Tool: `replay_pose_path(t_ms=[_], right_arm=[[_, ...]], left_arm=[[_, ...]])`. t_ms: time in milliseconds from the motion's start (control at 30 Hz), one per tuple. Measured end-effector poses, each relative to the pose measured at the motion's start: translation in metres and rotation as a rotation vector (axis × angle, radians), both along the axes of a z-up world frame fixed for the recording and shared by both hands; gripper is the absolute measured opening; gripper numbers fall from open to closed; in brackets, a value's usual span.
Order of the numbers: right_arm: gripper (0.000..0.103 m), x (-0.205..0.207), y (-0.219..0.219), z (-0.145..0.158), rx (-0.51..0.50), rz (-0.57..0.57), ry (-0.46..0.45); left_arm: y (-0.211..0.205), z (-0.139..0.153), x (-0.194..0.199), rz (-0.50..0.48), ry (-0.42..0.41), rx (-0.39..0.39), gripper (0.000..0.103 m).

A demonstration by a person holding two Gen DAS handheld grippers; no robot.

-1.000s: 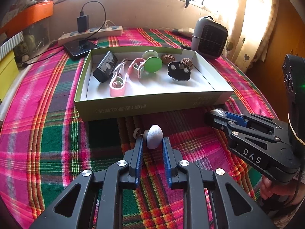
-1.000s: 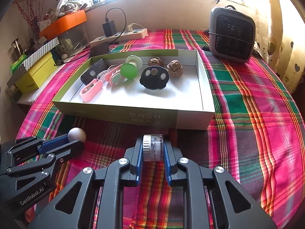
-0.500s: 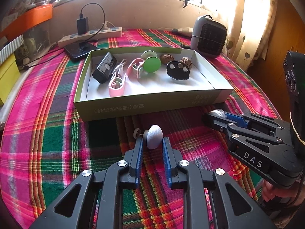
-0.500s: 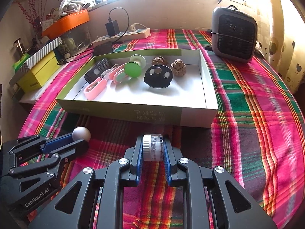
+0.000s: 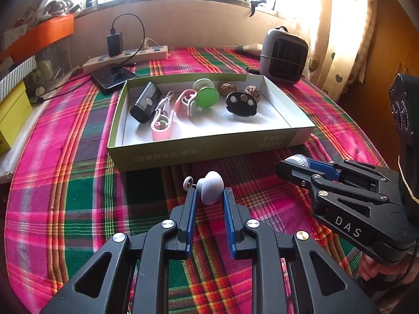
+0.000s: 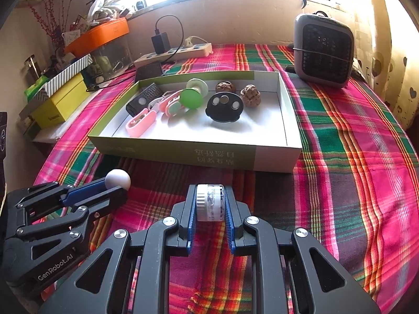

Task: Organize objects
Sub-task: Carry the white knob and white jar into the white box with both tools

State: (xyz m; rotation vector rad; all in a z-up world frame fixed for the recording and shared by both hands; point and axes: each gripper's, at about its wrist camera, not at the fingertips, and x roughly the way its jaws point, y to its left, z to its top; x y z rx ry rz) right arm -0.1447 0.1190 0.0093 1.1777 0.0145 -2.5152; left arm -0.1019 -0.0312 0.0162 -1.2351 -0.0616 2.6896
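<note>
Plaid tablecloth (image 6: 340, 144) under box (image 6: 183, 151). Left gripper (image 5: 208, 196) clamped on white knob (image 5: 212, 187), right gripper (image 6: 209, 204) clamped on small jar (image 6: 209, 202); both short of box, at 12 o'clock. Step: carrying. Next, likely: lift over front wall, release in bare near floor.

Both grippers drawn slightly back from the box (image 5: 207, 154), items still held

Woven plaid cloth (image 5: 65, 183) over tabletop; matt cardboard box (image 5: 204, 154); matt black plastic left gripper (image 5: 208, 201), ribbed blue pads (image 5: 191, 219).
</note>
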Motion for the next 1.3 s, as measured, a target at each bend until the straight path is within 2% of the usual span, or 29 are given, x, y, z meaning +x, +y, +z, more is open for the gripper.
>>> replay_pose_path(t_ms=[600, 1300], right_arm=[[0.02, 0.005, 0.003, 0.027, -0.035, 0.004, 0.073], [0.02, -0.033, 0.011, 0.037, -0.037, -0.003, 0.087]], left_arm=[[0.005, 0.028, 0.002, 0.004, 0.069, -0.011, 0.018], [0.011, 0.035, -0.039, 0.001, 0.082, -0.014, 0.018]])
